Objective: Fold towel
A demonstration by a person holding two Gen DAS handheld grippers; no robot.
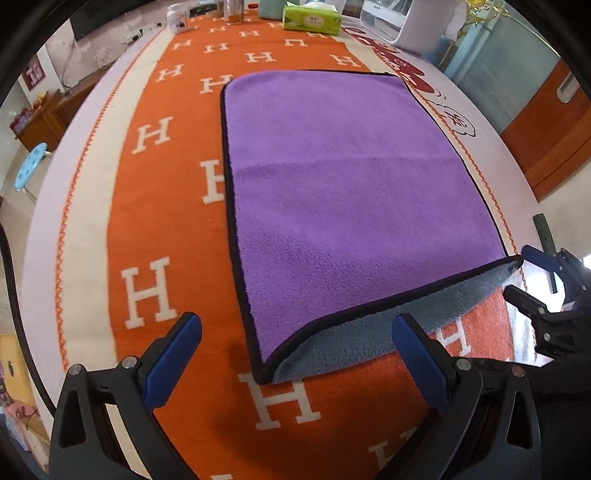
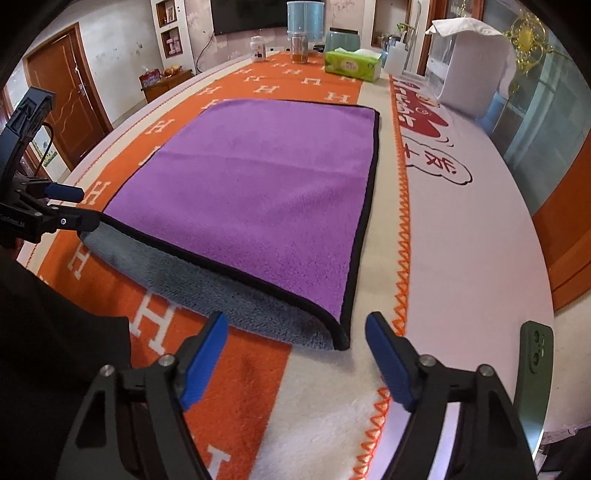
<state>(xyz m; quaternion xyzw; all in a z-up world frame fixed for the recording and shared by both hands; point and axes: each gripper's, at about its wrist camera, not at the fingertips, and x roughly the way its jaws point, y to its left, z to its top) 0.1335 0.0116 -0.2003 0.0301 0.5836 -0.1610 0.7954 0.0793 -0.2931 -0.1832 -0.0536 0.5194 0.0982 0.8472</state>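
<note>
Corner pickup pending: towel [image 1: 351, 177] near edge seems lifted, left gripper [image 1: 295, 354] and right gripper [image 2: 295, 354] spread wide, nothing held; closure needed at 12 o'clock.

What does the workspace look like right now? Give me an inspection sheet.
Surface: orange table blanket with white H letters, flat; white printed cloth beside it.
Job's things: purple microfibre towel with black trim lies spread on the blanket; grey underside shows along its near edge.
Clutter: green tissue box, white bottle, glass jar and white appliance at the far end; dark green phone at the near right edge.
Grippers: left gripper and right gripper both open, each facing a near towel corner.
Cables: black cable on the far wall.
Surroundings: brown wooden door, wall television.
</note>
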